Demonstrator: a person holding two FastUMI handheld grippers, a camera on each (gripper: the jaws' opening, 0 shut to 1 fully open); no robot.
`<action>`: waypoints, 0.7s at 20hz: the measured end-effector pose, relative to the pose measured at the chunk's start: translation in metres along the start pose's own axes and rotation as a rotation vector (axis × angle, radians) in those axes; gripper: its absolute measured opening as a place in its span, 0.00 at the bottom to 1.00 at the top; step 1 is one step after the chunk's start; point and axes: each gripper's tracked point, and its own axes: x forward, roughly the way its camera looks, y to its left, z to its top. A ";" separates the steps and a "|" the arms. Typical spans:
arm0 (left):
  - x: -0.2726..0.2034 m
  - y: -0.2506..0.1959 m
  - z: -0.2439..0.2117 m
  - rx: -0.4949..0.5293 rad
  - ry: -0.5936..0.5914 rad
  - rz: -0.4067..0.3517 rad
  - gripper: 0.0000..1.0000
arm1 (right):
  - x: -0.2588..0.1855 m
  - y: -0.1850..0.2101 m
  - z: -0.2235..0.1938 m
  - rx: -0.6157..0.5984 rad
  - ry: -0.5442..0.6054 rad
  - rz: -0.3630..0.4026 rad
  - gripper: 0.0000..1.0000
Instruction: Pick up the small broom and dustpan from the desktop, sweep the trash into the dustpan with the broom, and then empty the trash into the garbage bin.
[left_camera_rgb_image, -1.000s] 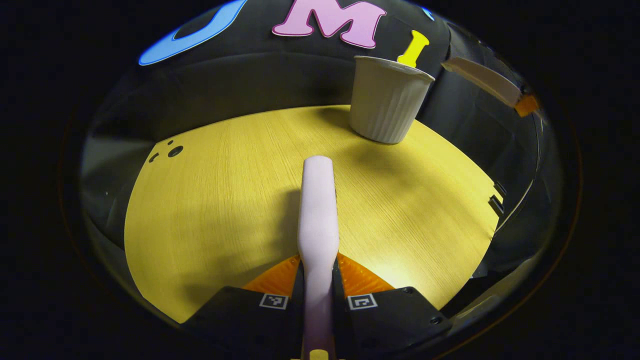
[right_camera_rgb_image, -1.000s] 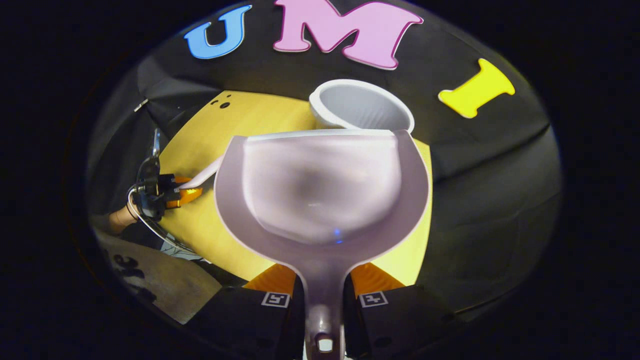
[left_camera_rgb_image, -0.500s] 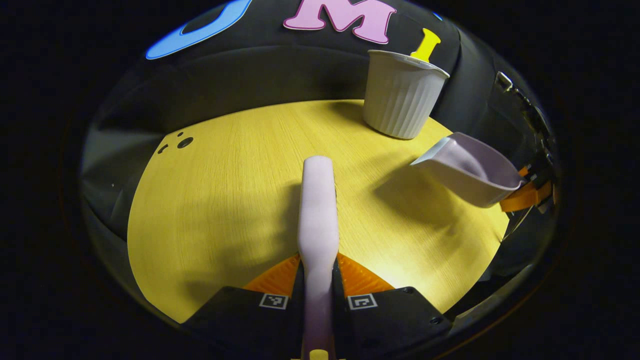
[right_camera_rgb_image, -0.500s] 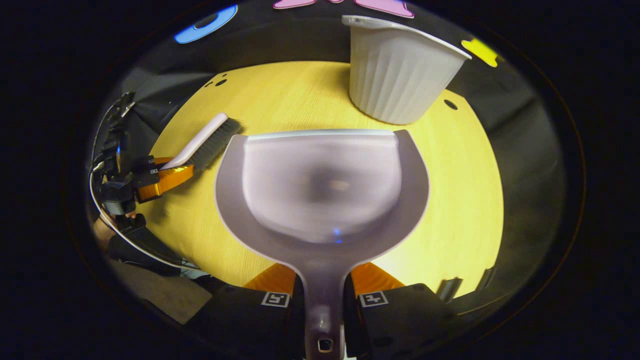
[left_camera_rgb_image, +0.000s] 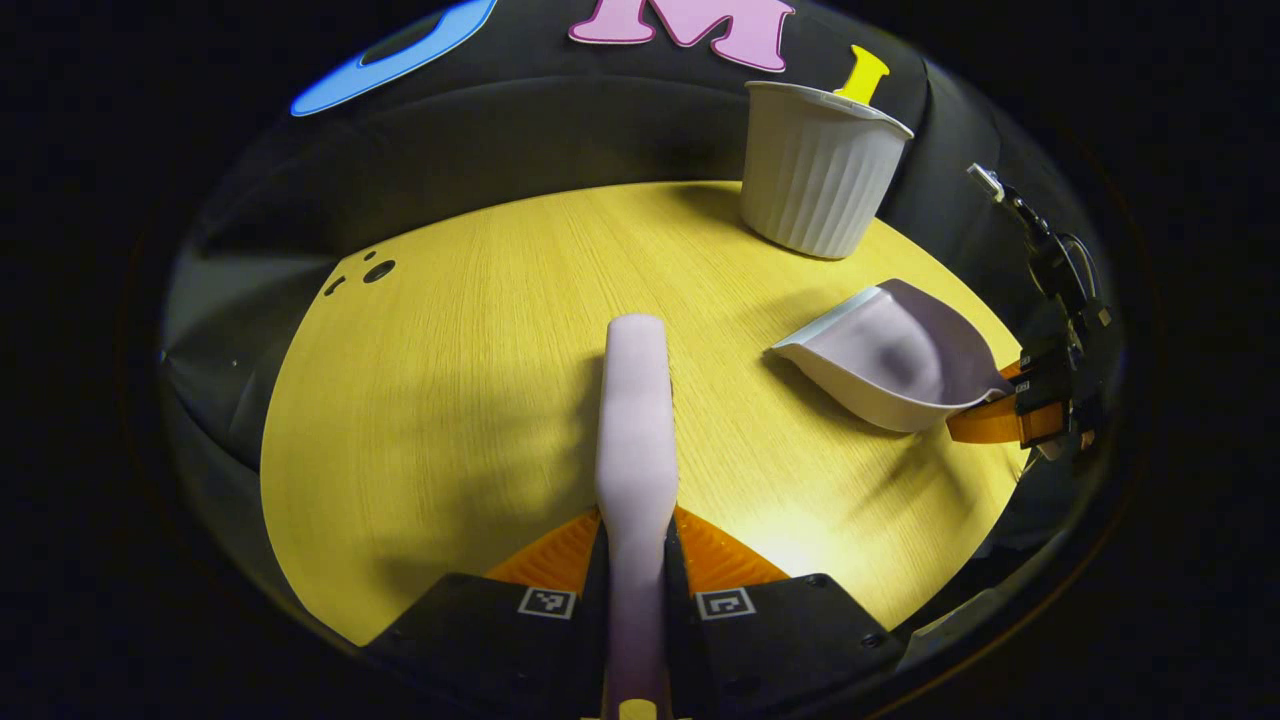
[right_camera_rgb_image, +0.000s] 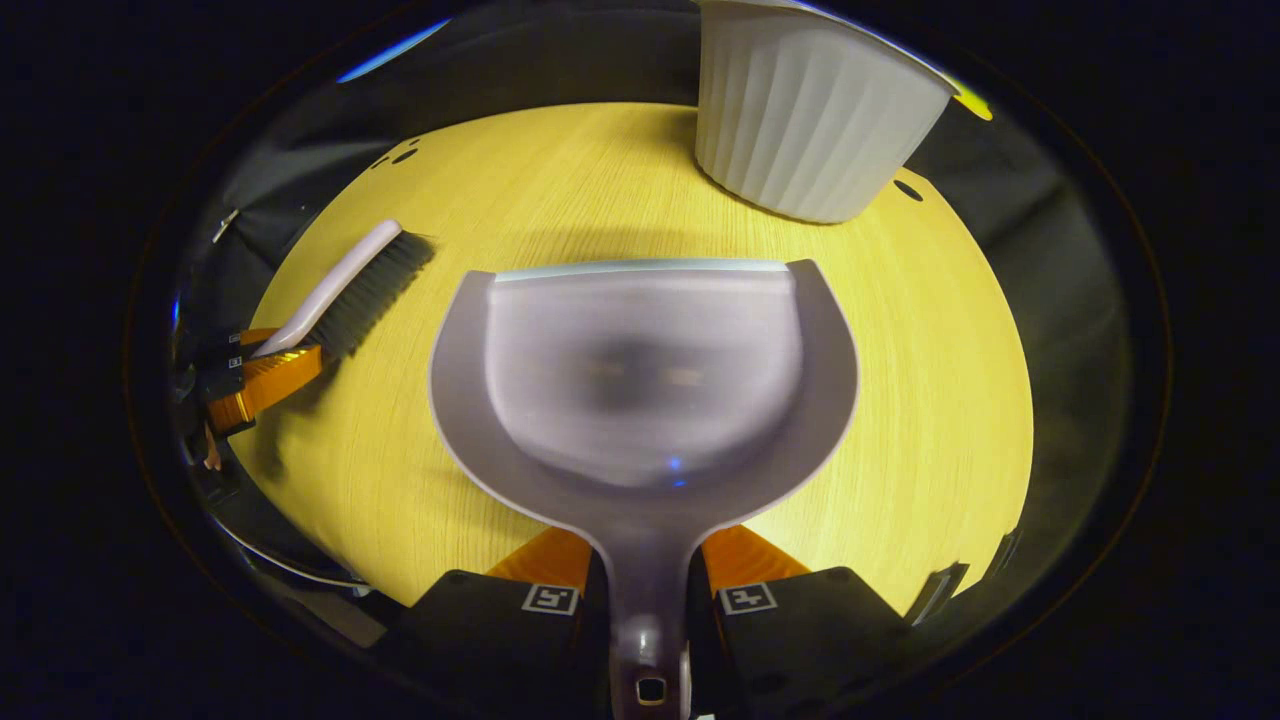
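My left gripper (left_camera_rgb_image: 636, 545) is shut on the handle of the pale lilac broom (left_camera_rgb_image: 634, 430), whose back runs straight ahead over the yellow desktop (left_camera_rgb_image: 450, 400). From the right gripper view the same broom (right_camera_rgb_image: 345, 290) lies at the left with its dark bristles on the desk, held by the left gripper (right_camera_rgb_image: 265, 375). My right gripper (right_camera_rgb_image: 645, 560) is shut on the handle of the lilac dustpan (right_camera_rgb_image: 640, 380), which is empty and sits low over the desk. The dustpan (left_camera_rgb_image: 890, 355) and the right gripper (left_camera_rgb_image: 1000, 415) also appear at the right of the left gripper view. The white ribbed garbage bin (right_camera_rgb_image: 810, 110) stands beyond the dustpan.
The garbage bin (left_camera_rgb_image: 822, 170) stands at the desk's far right edge. Small dark holes (left_camera_rgb_image: 375, 272) mark the desktop's far left. Black cloth surrounds the desk. Cables (left_camera_rgb_image: 1060, 260) hang above the right gripper.
The dustpan has come down from above the bin to just over the desk, tilting level. The bin has slid upward in both views. The broom has stayed held in place.
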 end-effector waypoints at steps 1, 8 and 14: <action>0.001 0.001 0.001 0.007 -0.002 0.010 0.33 | 0.002 0.002 -0.004 -0.002 0.008 0.004 0.36; 0.002 -0.002 0.002 0.031 0.004 0.017 0.35 | 0.003 0.013 -0.006 0.019 0.018 0.041 0.41; -0.022 -0.001 0.016 0.061 -0.038 0.059 0.34 | -0.038 0.003 0.000 -0.005 -0.038 0.061 0.43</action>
